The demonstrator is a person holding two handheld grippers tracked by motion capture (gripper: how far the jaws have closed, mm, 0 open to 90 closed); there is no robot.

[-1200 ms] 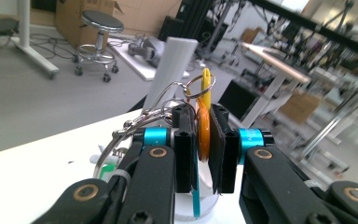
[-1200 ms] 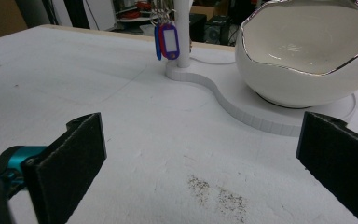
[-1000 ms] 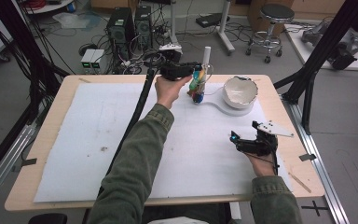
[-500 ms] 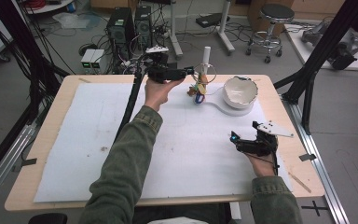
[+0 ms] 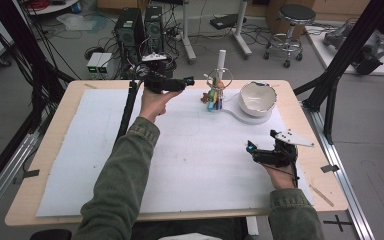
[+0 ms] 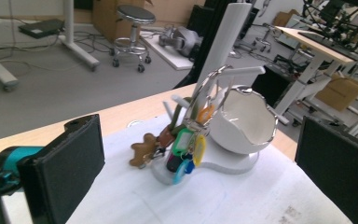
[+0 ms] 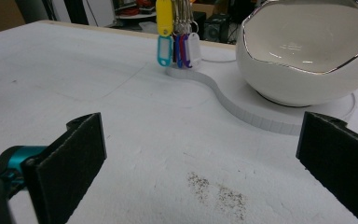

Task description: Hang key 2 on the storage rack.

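Note:
A bunch of keys with coloured tags point(image 5: 214, 97) point(image 6: 186, 144) point(image 7: 177, 42) and a brown bear-shaped charm hangs on a white stand's post point(image 5: 221, 60) point(image 6: 223, 51) at the table's far middle. The stand's curved base point(image 5: 240, 116) point(image 7: 242, 105) also carries a white eggshell-shaped bowl point(image 5: 256, 96) point(image 6: 242, 126) point(image 7: 307, 51) with a silver rim. My left gripper point(image 5: 182, 82) point(image 6: 200, 177) is held just left of the keys, apart from them, open and empty. Nearer the front right, my right gripper point(image 5: 261, 141) point(image 7: 205, 168) is open and empty, facing the bowl.
A white sheet point(image 5: 190, 165) covers most of the wooden table point(image 5: 55, 165). Dark specks point(image 7: 214, 191) mark the sheet just ahead of the right gripper. Black frame posts point(image 5: 340, 75) stand at the table's sides. Computers and a stool stand on the floor beyond the far edge.
My left gripper has drawn back to the left, away from the key bunch, which stays hanging on the stand. The right gripper has not moved.

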